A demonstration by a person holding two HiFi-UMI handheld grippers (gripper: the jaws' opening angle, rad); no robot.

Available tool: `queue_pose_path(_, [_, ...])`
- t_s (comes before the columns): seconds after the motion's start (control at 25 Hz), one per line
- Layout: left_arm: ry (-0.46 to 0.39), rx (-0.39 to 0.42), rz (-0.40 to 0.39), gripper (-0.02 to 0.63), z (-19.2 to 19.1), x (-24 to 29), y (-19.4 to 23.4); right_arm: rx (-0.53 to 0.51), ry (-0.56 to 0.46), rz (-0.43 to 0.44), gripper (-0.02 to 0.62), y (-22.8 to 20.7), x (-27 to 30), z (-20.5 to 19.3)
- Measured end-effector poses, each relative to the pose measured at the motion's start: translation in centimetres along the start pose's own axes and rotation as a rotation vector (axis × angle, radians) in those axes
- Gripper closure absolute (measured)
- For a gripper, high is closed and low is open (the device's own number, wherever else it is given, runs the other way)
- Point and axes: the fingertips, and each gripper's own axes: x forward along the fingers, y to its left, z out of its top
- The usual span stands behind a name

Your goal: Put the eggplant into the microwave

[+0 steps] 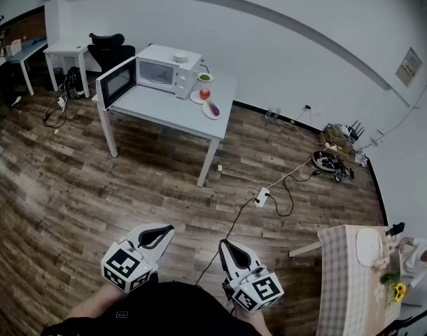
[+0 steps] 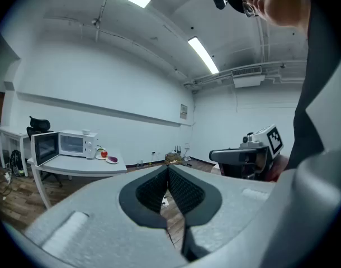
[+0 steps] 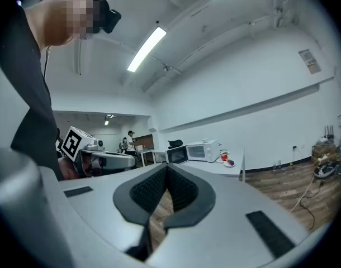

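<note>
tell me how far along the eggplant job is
Done: the microwave door stands open. In hand: nothing; the left gripper and right gripper are shut, empty and far from the table. Left: everything else; the eggplant lies on its plate beside the microwave.

left gripper (image 1: 169, 229): pale grey shell, black ribbed pads (image 2: 187, 193)
right gripper (image 1: 223, 244): same shell, black-and-white marker cube (image 1: 261, 290)
clothing: black top (image 1: 161, 312)

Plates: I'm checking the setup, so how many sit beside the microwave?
3: green-food plate nearest the wall, red-fruit plate in the middle, eggplant plate nearest the camera. None seems hidden.
</note>
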Motion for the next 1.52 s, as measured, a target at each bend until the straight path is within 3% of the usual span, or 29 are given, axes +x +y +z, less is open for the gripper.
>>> queue_pose_path(0.28, [-0.008, -0.031, 0.007, 0.597, -0.2, -1.0, 1.5, 0.001, 0.033, 0.012, 0.581, 0.9, 1.7, -0.3])
queue_pose_path(0.68, [-0.012, -0.041, -0.007, 0.597, -1.2, -5.4, 8.1, 0.089, 0.01, -0.069, 0.58, 3.5, 7.3, -0.4])
queue_pose_path(1.0, [0.011, -0.036, -0.028, 0.597, -2.2, -7.8, 12.8, 0.104, 0.011, -0.071, 0.578, 7.3, 11.0, -1.0])
queue_pose_path(1.24, [0.015, -0.037, -0.039, 0.597, -2.2, -6.2, 14.2, 0.115, 0.015, -0.057, 0.578, 6.2, 13.2, -1.0])
queue_pose_path(1.52, [0.012, -0.04, -0.028, 0.597, -1.0, -1.7, 17.1, 0.098, 0.033, -0.02, 0.577, 1.8, 17.7, -0.9])
